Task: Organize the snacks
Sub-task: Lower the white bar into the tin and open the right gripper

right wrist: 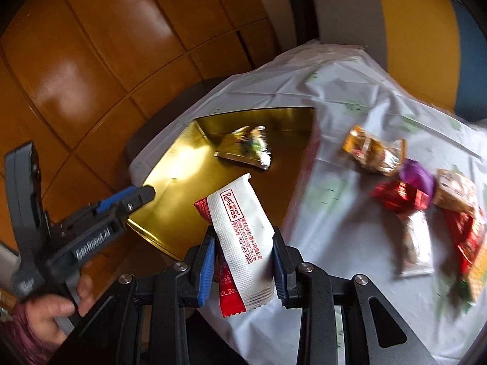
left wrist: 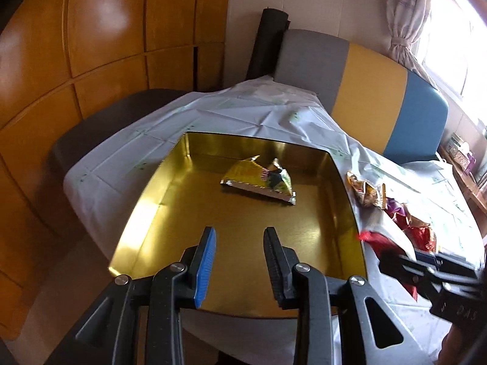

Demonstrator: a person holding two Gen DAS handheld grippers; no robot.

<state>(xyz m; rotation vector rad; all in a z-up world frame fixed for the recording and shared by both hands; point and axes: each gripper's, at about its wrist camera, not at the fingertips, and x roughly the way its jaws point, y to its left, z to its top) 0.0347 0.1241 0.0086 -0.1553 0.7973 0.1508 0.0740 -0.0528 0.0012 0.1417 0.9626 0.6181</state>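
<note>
While your left gripper [left wrist: 240, 240] hangs spread and empty over the gold tin [left wrist: 146, 213], where one yellow packet [left wrist: 258, 179] lies, your right gripper [right wrist: 243, 240] pinches a white wrapper [right wrist: 243, 237] beside the tin; other snacks [right wrist: 411, 194] lie on the tablecloth [right wrist: 334, 213].

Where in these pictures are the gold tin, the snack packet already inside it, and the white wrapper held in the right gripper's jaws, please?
gold tin [left wrist: 170, 206]: left wrist view, bare floor of the tin.
snack packet [left wrist: 258, 179]: left wrist view, middle of the foil.
white wrapper [right wrist: 243, 231]: right wrist view, printed face between the jaws.
</note>
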